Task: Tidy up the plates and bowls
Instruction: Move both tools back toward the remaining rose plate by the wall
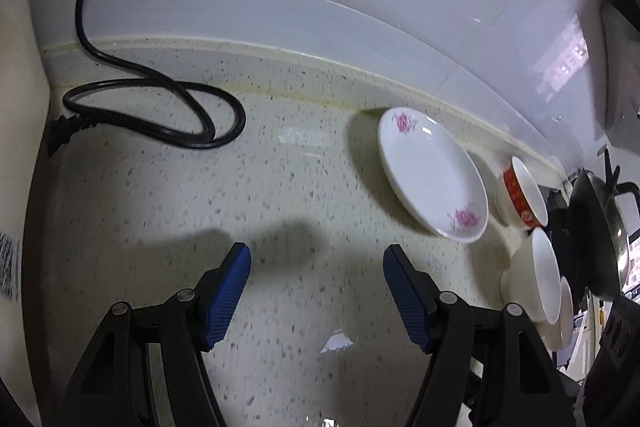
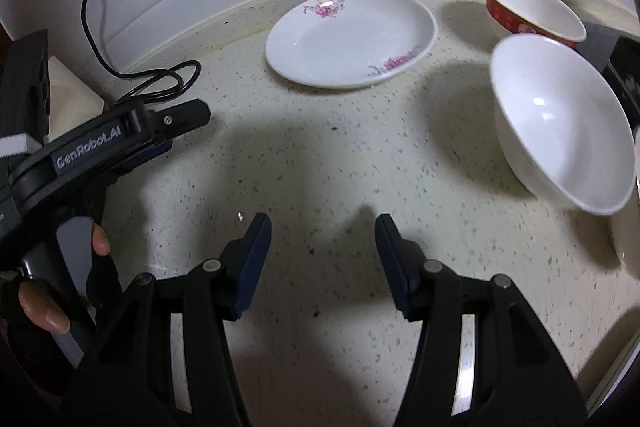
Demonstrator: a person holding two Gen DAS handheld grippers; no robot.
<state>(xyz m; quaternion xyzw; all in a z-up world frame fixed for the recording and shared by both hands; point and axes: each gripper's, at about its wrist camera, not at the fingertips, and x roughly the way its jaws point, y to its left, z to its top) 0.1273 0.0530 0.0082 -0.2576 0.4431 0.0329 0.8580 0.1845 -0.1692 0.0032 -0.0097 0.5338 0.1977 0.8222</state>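
Nothing looks sorted yet, as far as these views show. The left claw (image 1: 316,267) hangs over bare table (image 1: 280,187) with its blue pads spread wide and nothing between them; the right claw (image 2: 322,239) is likewise wide open and empty, hovering above the speckled surface. The plate (image 2: 350,39), white with pink flowers, lies flat by itself near the back wall. To its right stands the red bowl (image 2: 532,9), upright and close to the wall, and just in front of it the white bowl (image 2: 560,127), also upright; whether these two touch cannot be told. A further white dish (image 1: 565,311) shows only as a sliver beyond the white bowl, too cropped to identify. A black cable (image 1: 160,115) coils on the table at the far left, well apart from the crockery. By my reading every piece stands separately, nothing nested or stacked, so the whole job is left: gathering the bowls together and giving the plate its place.
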